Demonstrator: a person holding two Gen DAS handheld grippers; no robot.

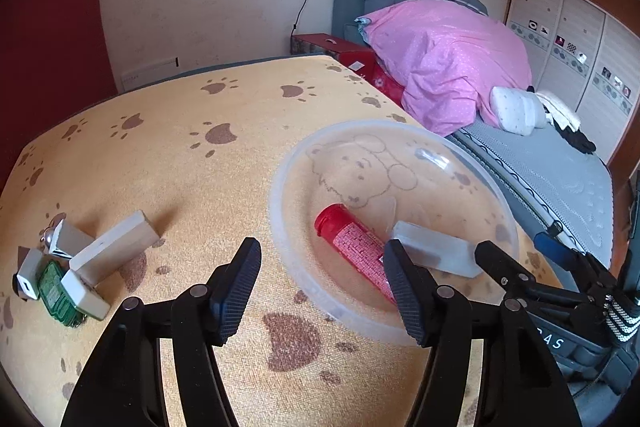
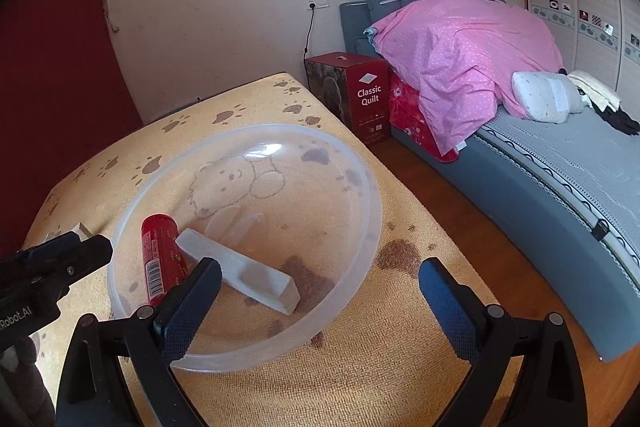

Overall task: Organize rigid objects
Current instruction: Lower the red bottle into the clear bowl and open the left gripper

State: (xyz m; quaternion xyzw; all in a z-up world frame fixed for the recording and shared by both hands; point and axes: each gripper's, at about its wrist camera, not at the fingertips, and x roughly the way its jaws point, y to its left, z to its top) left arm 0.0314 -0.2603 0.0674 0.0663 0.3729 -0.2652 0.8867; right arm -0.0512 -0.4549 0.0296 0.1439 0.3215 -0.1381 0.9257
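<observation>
A clear plastic bowl (image 1: 288, 243) (image 2: 360, 259) sits on the yellow paw-print table. Inside it lie a red tube (image 1: 352, 247) (image 2: 158, 255) and a white block (image 1: 436, 247) (image 2: 244, 271). My left gripper (image 1: 324, 291) is open and empty, hovering at the bowl's near left rim. My right gripper (image 2: 320, 303) is open and empty over the bowl's near side; it also shows in the left wrist view (image 1: 516, 267). At the table's left lies a pile: a white box (image 1: 116, 247), a green item (image 1: 56, 291) and small white adapters (image 1: 84, 295).
The table (image 1: 180, 167) drops off on the right to a wooden floor (image 2: 460, 211). A red quilt box (image 2: 360, 95) stands beside a bed (image 2: 560, 163) with a pink duvet (image 2: 472, 55). A red wall (image 1: 44, 27) is to the left.
</observation>
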